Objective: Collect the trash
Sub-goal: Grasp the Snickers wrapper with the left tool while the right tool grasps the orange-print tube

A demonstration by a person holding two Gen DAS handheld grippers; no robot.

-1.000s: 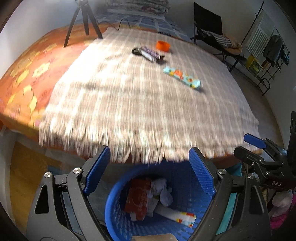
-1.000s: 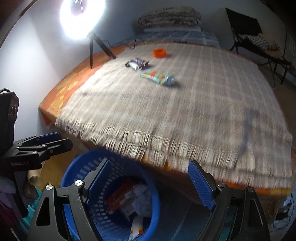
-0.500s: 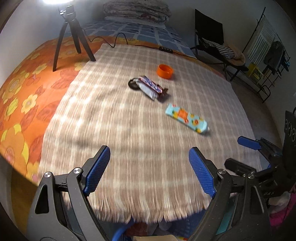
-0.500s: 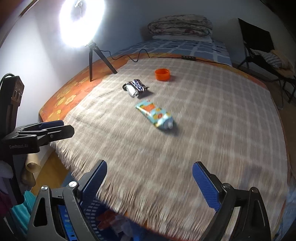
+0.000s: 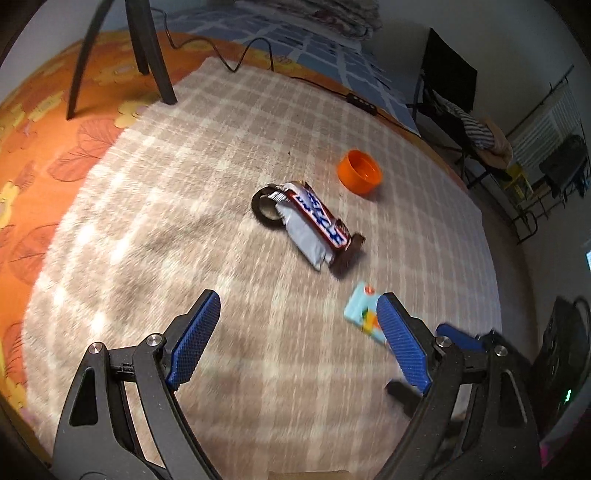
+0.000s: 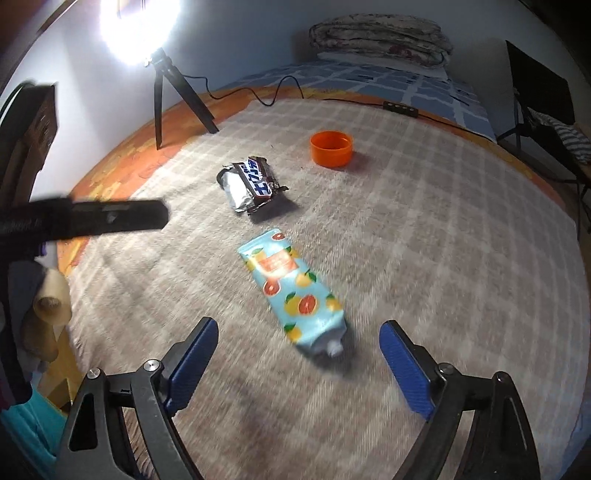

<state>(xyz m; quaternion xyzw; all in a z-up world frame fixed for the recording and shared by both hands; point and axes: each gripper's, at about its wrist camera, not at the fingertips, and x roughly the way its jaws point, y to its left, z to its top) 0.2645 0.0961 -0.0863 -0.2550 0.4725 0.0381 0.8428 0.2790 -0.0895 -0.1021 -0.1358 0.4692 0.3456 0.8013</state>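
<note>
Right wrist view: right gripper (image 6: 297,352), jaws closing but empty, over the fruit-print tube (image 6: 293,291) mid-blanket (image 6: 443,258); beyond, candy wrapper (image 6: 249,182), orange cap (image 6: 331,148). Left gripper (image 5: 297,338) spread, empty. Approach step; next, straddle and pinch.

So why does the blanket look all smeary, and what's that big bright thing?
Left wrist view: the plaid blanket smears from motion blur, strongest near the fingers. Right wrist view: a ring light glares white at top left; the citrus-print tube looks slightly blurred.
</note>
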